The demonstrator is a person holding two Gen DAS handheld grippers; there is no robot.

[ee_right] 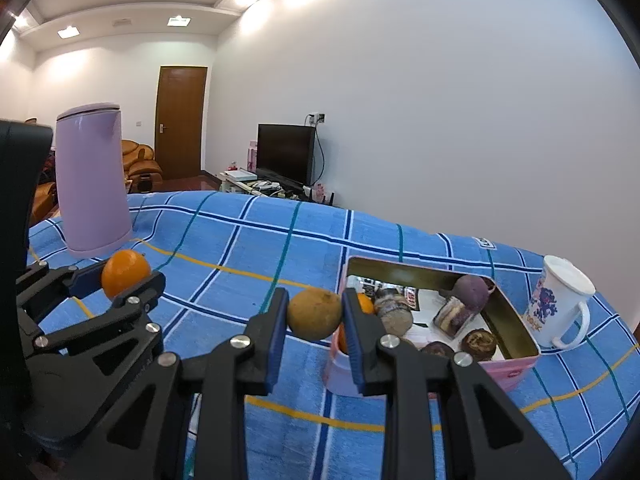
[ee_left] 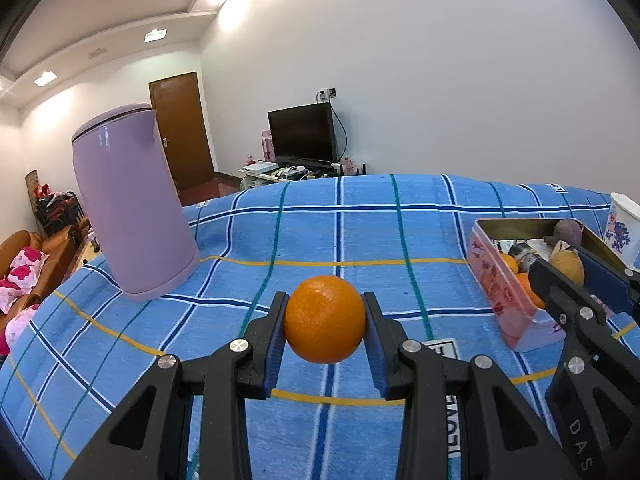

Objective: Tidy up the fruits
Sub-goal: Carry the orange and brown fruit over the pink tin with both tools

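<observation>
Fingers of both grippers pinch fruit above the blue checked cloth (ee_left: 240, 432).

Left gripper (ee_left: 325, 320) clamps an orange (ee_left: 325, 319) from both sides; right gripper (ee_right: 315, 314) grips a yellow-brown fruit (ee_right: 315, 314) just beside the pink tin (ee_right: 506, 372) — more oranges and pastries lie inside. Farther back stand a lidded mug (ee_right: 558, 302) right of the tin and a lilac kettle (ee_left: 128, 200) at left.

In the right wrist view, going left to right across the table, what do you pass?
Purple kettle → orange held in the left gripper → brownish fruit held in the right gripper → pink tin of snacks → white mug.
</observation>
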